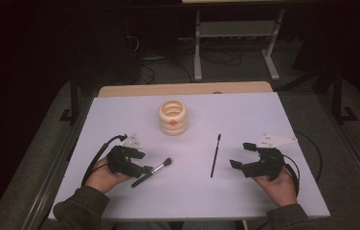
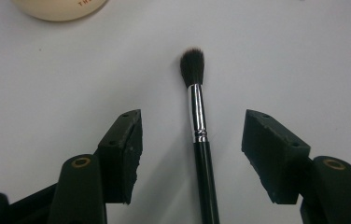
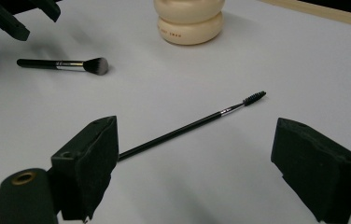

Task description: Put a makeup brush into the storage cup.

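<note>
brush [image 2: 197,102]: light, stiff, slick; take the black handle
left gripper [image 2: 192,140]: released, jaws straddle handle
right gripper [image 3: 192,154]: released

A lab-like recording space: a plain white table [image 1: 264,191] stands on grey carpet [image 1: 307,110] in a dark room, with loose cables [image 1: 168,67] and the white metal legs of a bench [image 1: 198,48] at the far side.

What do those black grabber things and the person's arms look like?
Each black two-jaw gripper, left and right, has blocky black fingers with small holes, brass-ringed pivots, a pale three-cornered plate on top and a black trailing cable. The person wears dark olive sleeves.
</note>
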`<state>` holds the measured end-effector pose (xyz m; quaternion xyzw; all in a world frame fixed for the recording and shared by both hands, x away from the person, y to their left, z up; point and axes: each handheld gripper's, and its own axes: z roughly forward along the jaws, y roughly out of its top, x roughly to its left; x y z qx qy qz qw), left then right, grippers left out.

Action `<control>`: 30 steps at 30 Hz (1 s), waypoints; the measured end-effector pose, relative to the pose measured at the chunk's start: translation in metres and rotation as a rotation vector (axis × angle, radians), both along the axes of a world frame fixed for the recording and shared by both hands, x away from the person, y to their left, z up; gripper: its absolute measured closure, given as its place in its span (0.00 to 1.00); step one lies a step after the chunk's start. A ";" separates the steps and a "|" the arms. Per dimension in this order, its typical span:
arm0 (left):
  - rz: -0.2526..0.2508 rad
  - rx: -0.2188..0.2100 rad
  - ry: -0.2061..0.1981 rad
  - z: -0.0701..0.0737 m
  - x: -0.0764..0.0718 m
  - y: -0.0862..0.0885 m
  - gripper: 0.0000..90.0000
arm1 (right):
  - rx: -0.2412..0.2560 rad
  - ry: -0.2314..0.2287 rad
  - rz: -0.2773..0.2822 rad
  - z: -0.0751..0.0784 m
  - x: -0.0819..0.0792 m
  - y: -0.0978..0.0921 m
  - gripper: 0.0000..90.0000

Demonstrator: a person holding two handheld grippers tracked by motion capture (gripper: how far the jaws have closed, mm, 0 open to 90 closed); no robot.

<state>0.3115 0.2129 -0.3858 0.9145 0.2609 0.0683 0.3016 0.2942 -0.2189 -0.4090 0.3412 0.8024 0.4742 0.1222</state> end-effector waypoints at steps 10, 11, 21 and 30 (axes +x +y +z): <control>-0.030 0.057 0.038 -0.005 0.005 -0.009 0.49 | 0.001 0.000 0.003 0.000 0.000 0.000 0.15; -0.032 0.064 0.042 -0.006 0.005 -0.010 0.49 | 0.001 0.000 0.003 0.000 0.000 0.000 0.15; -0.041 0.108 0.088 -0.016 0.009 -0.020 0.57 | 0.002 0.000 0.004 0.000 0.000 0.001 0.15; -0.058 0.153 0.112 -0.019 0.014 -0.028 0.63 | 0.000 0.001 0.006 0.000 0.000 0.001 0.15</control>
